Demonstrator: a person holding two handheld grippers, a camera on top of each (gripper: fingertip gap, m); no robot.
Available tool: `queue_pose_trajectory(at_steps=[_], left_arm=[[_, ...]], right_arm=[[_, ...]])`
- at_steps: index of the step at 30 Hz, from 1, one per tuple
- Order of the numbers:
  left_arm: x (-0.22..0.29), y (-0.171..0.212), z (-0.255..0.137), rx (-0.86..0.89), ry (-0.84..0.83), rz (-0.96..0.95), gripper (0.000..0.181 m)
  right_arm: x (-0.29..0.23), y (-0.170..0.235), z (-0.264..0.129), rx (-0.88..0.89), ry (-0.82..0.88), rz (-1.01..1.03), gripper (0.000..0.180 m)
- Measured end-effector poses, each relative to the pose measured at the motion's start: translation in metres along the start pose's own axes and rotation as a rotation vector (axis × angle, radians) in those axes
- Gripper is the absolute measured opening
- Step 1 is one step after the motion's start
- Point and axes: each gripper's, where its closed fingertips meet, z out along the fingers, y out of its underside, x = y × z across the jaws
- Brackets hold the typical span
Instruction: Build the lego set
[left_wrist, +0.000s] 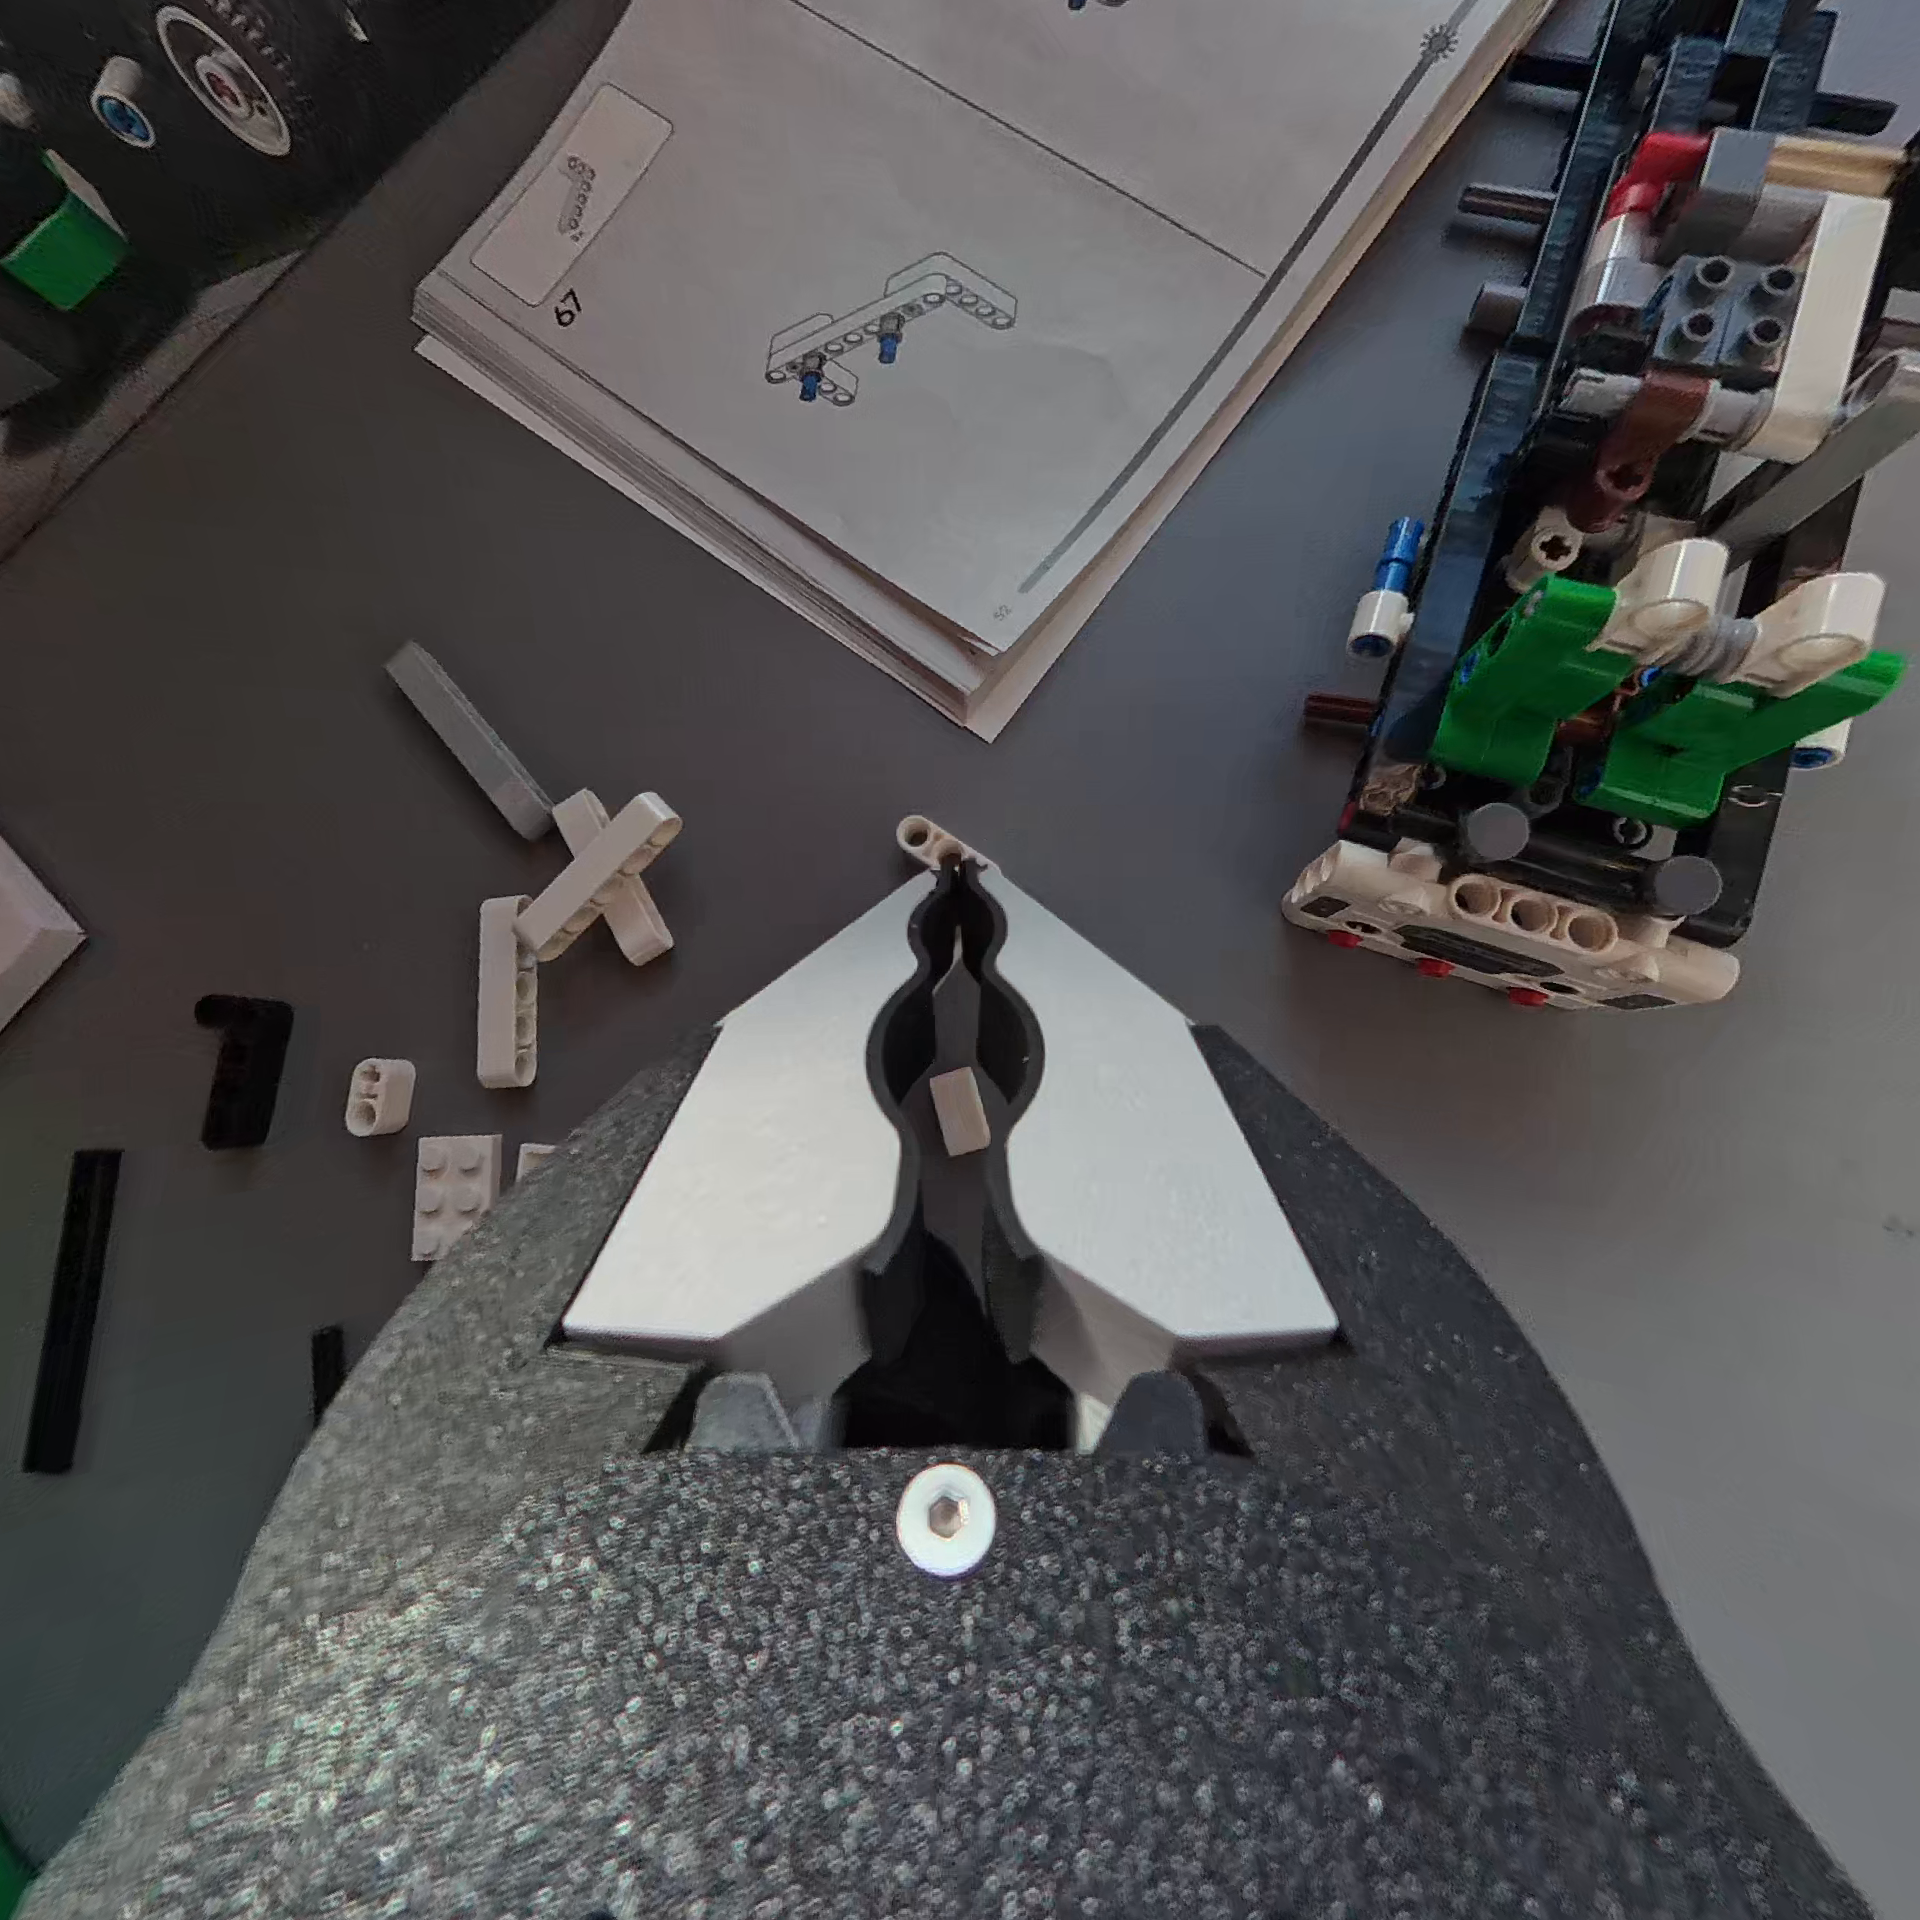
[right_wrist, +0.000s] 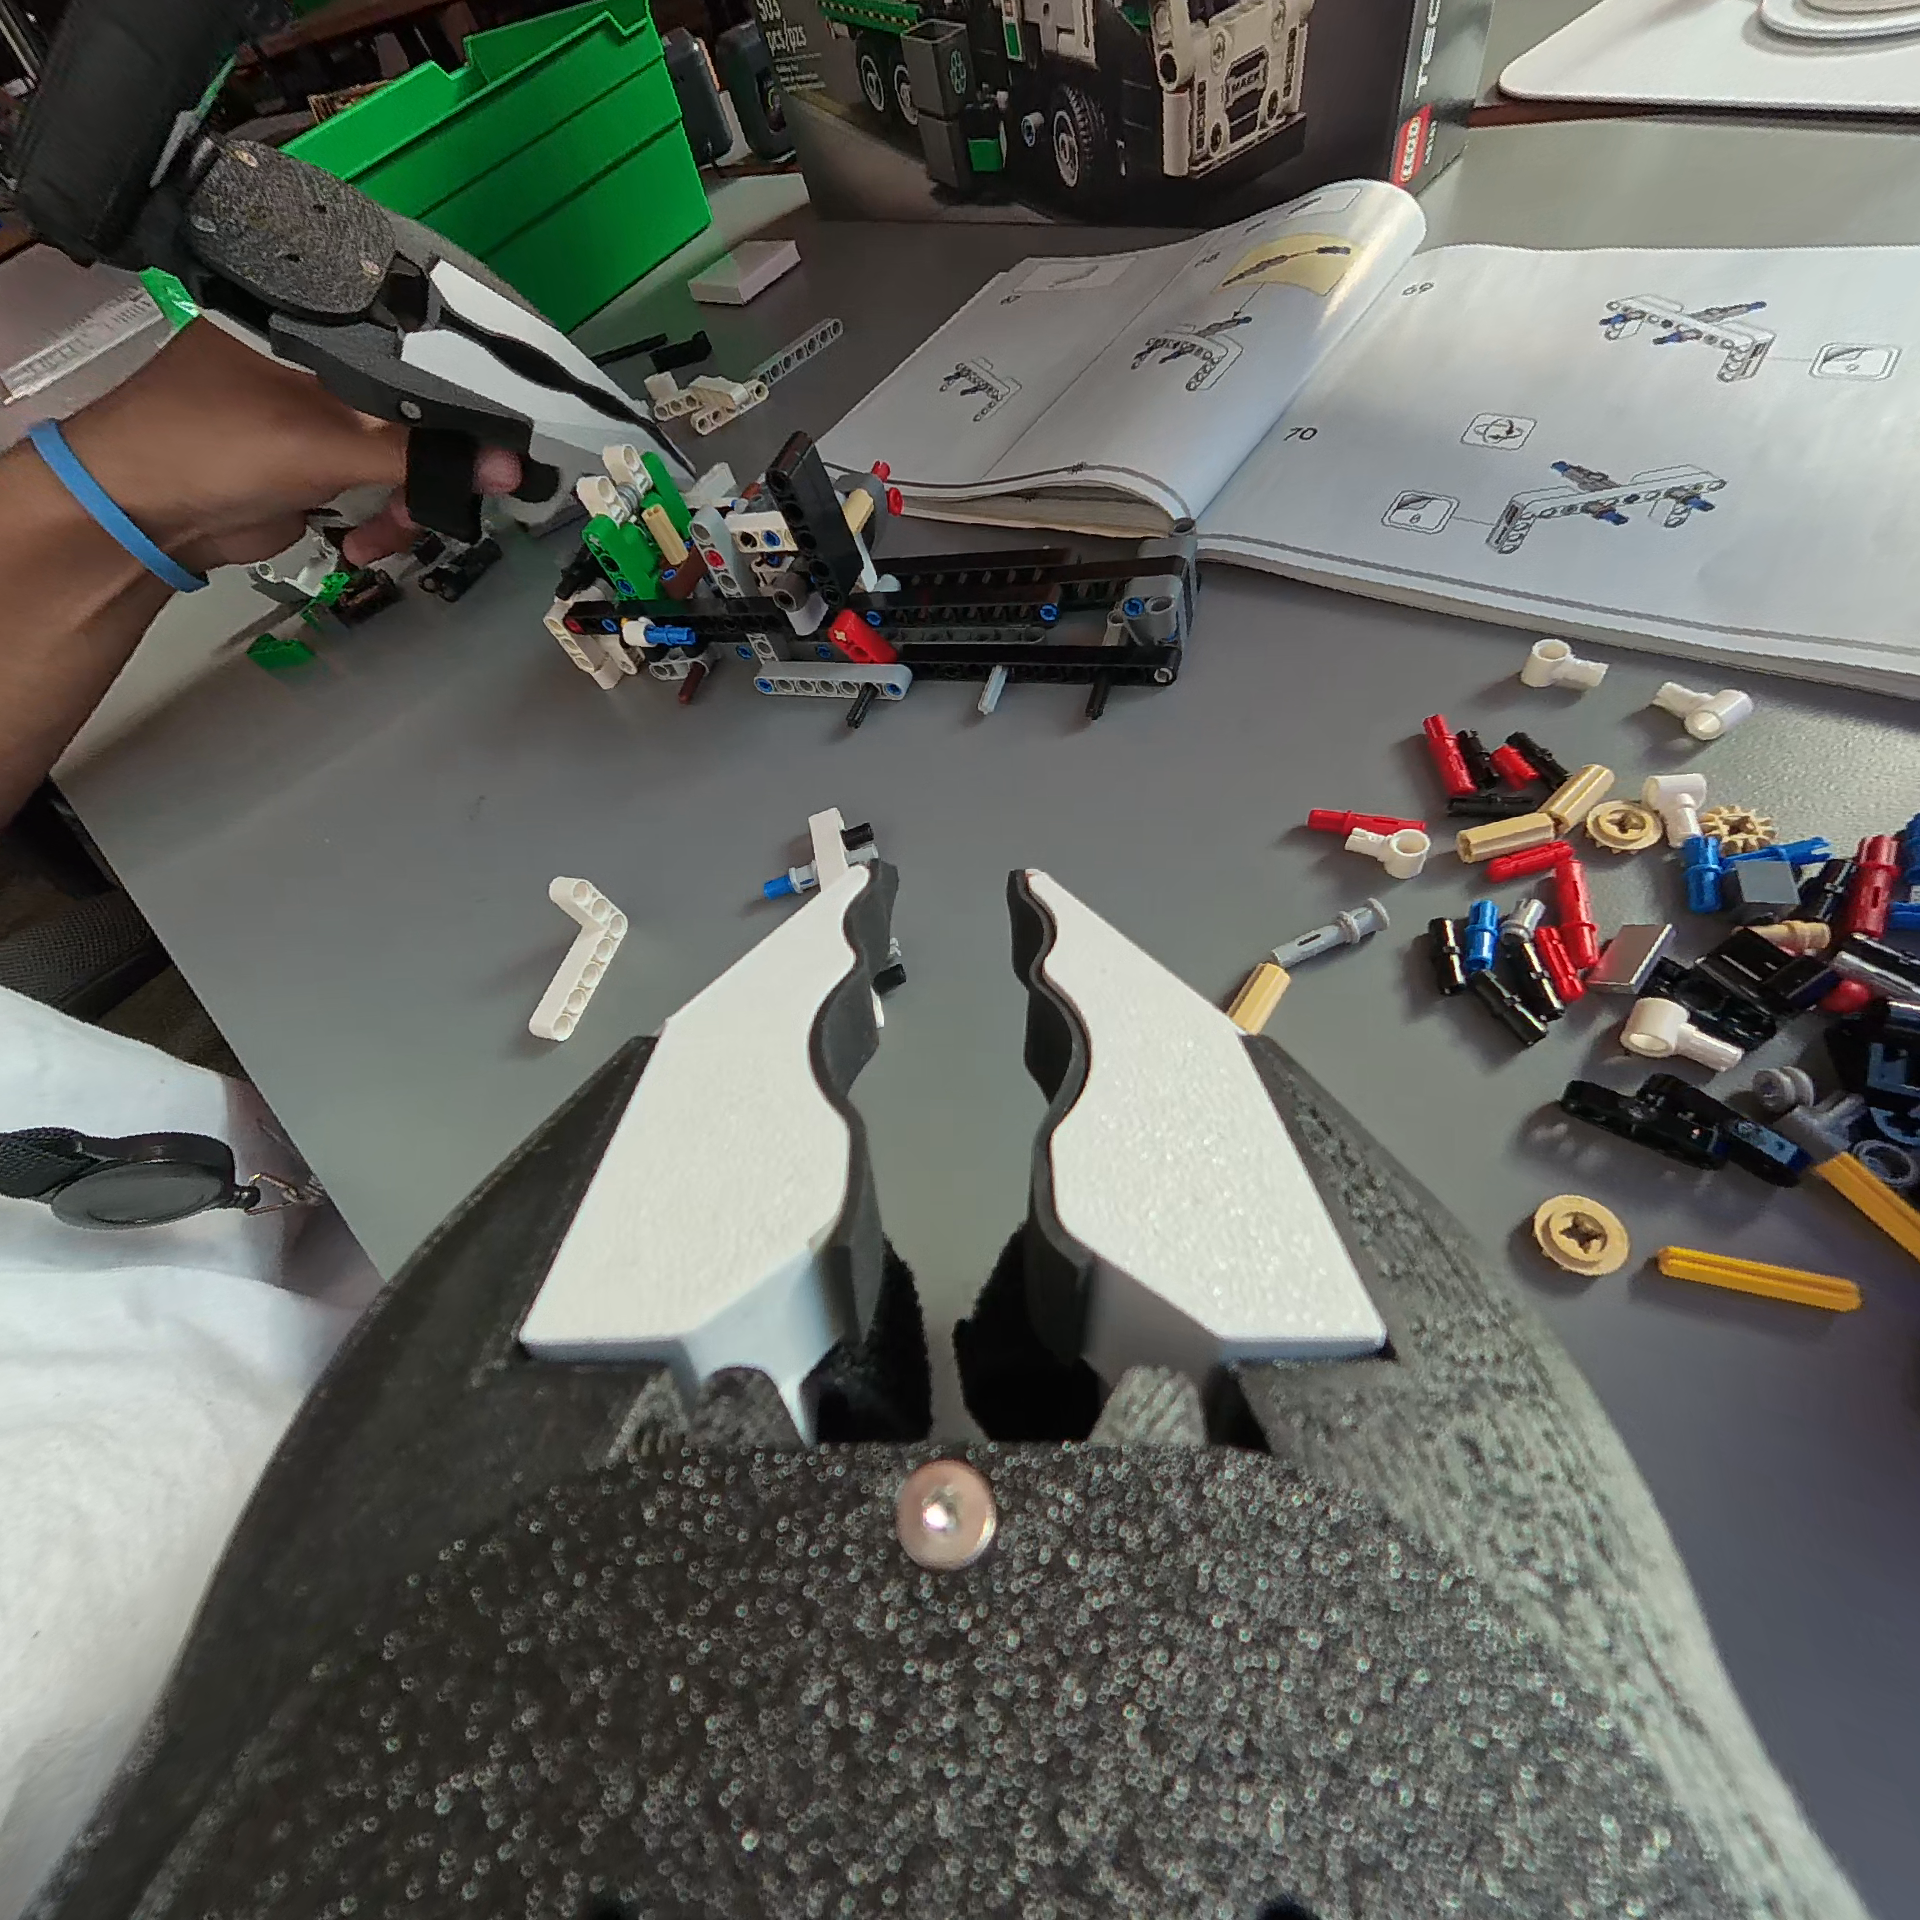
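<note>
The part-built truck chassis (left_wrist: 1621, 675), black with green and white parts, lies on the grey table right of my left gripper; it also shows in the right wrist view (right_wrist: 831, 592). My left gripper (left_wrist: 954, 878) is shut on a small white beam (left_wrist: 925, 833) whose holed end pokes out past the tips. A small tan piece (left_wrist: 956, 1112) shows through the gap between the fingers. My right gripper (right_wrist: 948, 881) is open and empty, low over the table. A small white piece with blue and black pins (right_wrist: 831, 852) lies partly under its left finger.
The open instruction booklet (left_wrist: 883, 312) (right_wrist: 1455, 416) lies behind the chassis. Loose white beams (left_wrist: 582, 894) and black pieces (left_wrist: 244, 1070) lie left. A white L-beam (right_wrist: 582, 966), a pile of pins and connectors (right_wrist: 1662, 935), the set box (right_wrist: 1091, 94) and a green bin (right_wrist: 540, 145) surround the work area. The tips of one gripper are about 30 cm away from the tips of the other.
</note>
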Motion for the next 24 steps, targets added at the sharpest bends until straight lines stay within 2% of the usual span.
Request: queue_pose_trajectory(at_steps=[6,10,13,16,19,21,24], left_arm=[[0.001,-0.007,-0.007,0.039,-0.025,0.038,0.0],[0.005,-0.026,-0.029,0.14,-0.071,0.049,0.0],[0.033,-0.042,-0.057,0.227,-0.031,0.042,0.0],[0.054,-0.033,-0.074,0.219,-0.037,0.062,0.0],[0.03,-0.011,-0.068,0.127,-0.139,0.114,0.001],[0.016,0.0,-0.054,0.053,-0.08,0.085,0.019],[0.004,-0.005,-0.039,0.058,0.096,0.049,0.026]], right_arm=[[-0.002,-0.002,0.001,0.004,-0.005,-0.003,0.021],[-0.006,-0.004,0.005,-0.003,-0.011,-0.013,0.021],[-0.01,-0.006,0.008,-0.007,-0.012,-0.027,0.021],[-0.012,-0.008,0.01,-0.009,-0.013,-0.037,0.021],[-0.012,-0.009,0.012,-0.006,-0.016,-0.034,0.021],[-0.014,-0.009,0.012,-0.007,-0.031,-0.025,0.021],[-0.016,-0.007,0.011,-0.017,-0.012,-0.042,0.021]])
